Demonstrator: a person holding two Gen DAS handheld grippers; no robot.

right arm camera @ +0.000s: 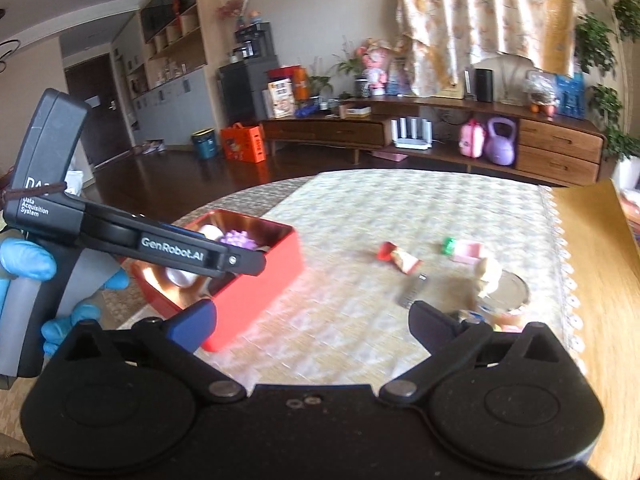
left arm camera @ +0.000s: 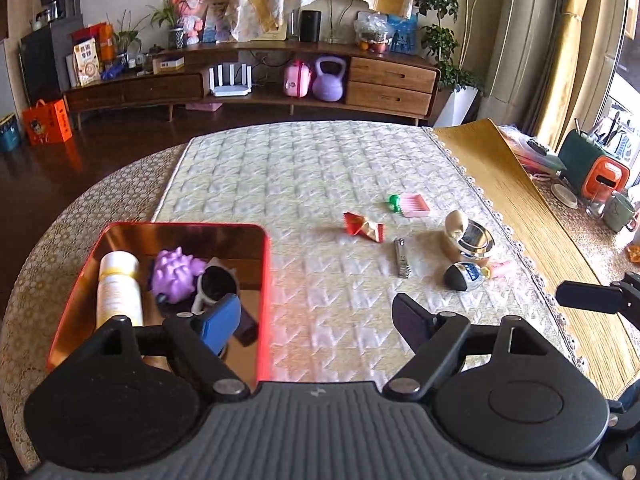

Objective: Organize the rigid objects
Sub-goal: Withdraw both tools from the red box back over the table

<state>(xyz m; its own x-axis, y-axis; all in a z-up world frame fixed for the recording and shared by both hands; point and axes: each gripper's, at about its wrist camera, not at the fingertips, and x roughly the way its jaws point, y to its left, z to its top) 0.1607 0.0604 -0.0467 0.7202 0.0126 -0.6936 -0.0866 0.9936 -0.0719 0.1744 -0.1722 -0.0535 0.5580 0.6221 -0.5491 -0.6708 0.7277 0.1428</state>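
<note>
A red tin box sits at the table's left and holds a white bottle, a purple spiky toy and a small dark cup. My left gripper is open and empty, its left finger over the box. Loose on the cloth to the right lie a red wrapper, nail clippers, a pink comb, a metal tin and a dark egg-shaped item. My right gripper is open and empty above the cloth, right of the box.
The left gripper's body, held by a blue-gloved hand, hangs over the box in the right wrist view. A yellow mat and a green-orange container lie at the right. A wooden sideboard stands beyond the table.
</note>
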